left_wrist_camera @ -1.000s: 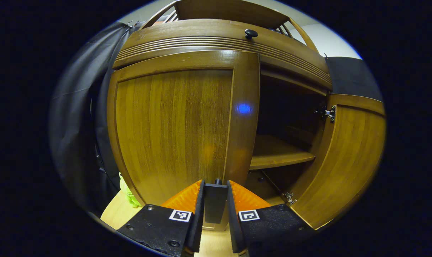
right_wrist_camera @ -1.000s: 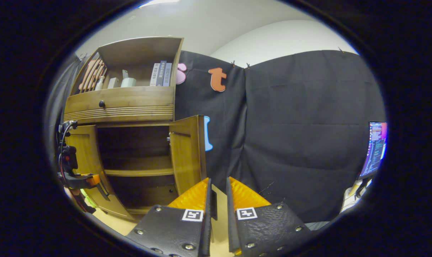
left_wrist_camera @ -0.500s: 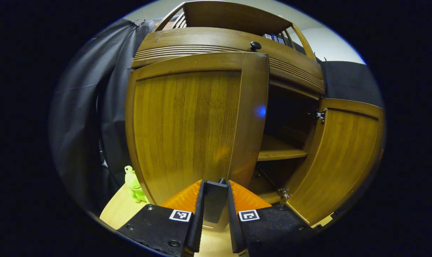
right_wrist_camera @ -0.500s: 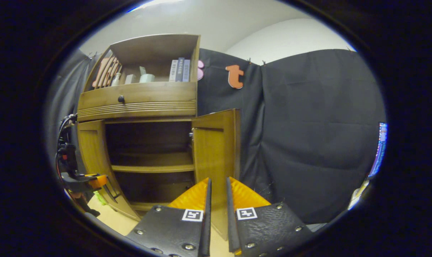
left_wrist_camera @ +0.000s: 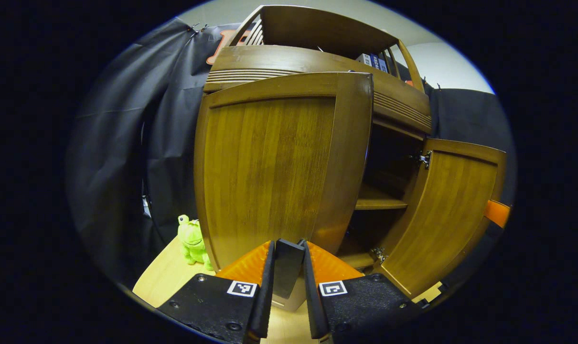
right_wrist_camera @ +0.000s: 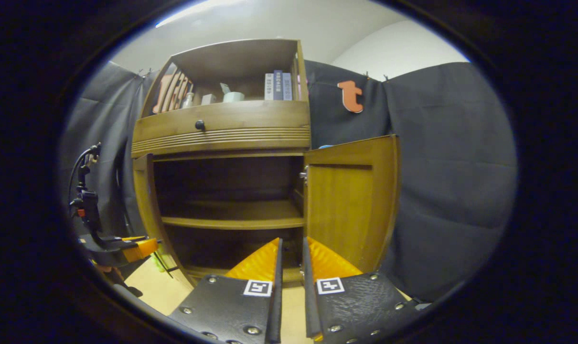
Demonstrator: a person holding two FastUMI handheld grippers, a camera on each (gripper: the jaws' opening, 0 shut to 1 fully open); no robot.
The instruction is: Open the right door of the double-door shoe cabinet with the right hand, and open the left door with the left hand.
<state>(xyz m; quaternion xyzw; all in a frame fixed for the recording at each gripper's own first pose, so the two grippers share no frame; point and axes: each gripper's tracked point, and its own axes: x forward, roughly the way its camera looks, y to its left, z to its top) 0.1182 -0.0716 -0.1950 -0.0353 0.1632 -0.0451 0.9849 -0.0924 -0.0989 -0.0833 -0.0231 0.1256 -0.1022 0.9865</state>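
The left gripper (left_wrist_camera: pixel 287 272) clamps the dark handle (left_wrist_camera: pixel 286 267) of the brown wooden left door (left_wrist_camera: pixel 270 162), swung wide; the handle's mount is hidden. The right gripper (right_wrist_camera: pixel 290 267) is nearly closed, empty, before the open right door (right_wrist_camera: pixel 348 200).

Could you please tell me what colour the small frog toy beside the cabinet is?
The frog toy is bright lime green, seen best in the left gripper view.

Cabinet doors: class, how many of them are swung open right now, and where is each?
2. The left door is swung out, its handle clamped in the left hand-held gripper. The right door stands open at the cabinet's right side, untouched.
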